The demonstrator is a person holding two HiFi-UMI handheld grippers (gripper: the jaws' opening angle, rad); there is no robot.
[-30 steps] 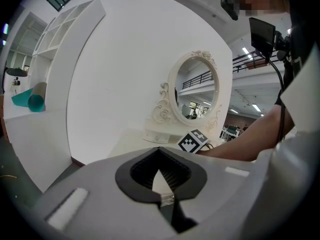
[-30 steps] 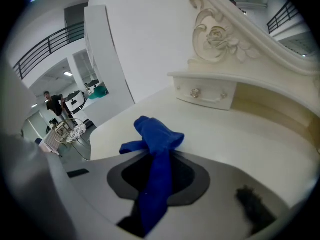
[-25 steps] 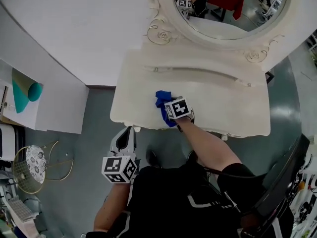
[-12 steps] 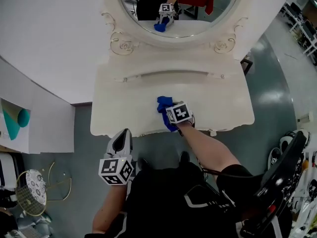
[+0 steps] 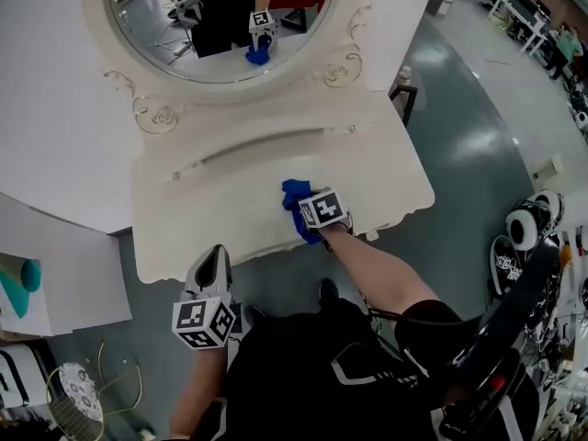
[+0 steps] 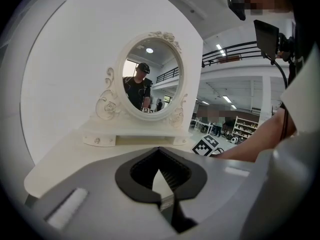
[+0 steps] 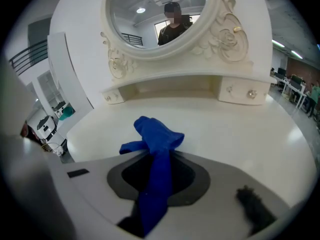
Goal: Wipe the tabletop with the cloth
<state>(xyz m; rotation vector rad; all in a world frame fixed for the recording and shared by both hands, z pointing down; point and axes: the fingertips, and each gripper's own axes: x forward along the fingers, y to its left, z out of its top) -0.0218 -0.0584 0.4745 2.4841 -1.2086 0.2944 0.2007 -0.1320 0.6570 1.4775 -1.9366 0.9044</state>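
Observation:
A blue cloth lies bunched on the cream tabletop near its front edge, about midway along. My right gripper is shut on the cloth. In the right gripper view the cloth runs from between the jaws of the right gripper out onto the tabletop. My left gripper hangs below the table's front edge, off to the left, jaws together and holding nothing. From the left gripper I look across the tabletop toward the mirror.
An oval mirror in a carved frame stands at the back of the table over a low shelf. A white panel stands left of the table. A wire basket sits lower left, and dark gear on the floor at right.
My right gripper has drawn the cloth rightward along the table's front edge. The head view has swung, so the table sits further left. The left gripper stays below the edge.

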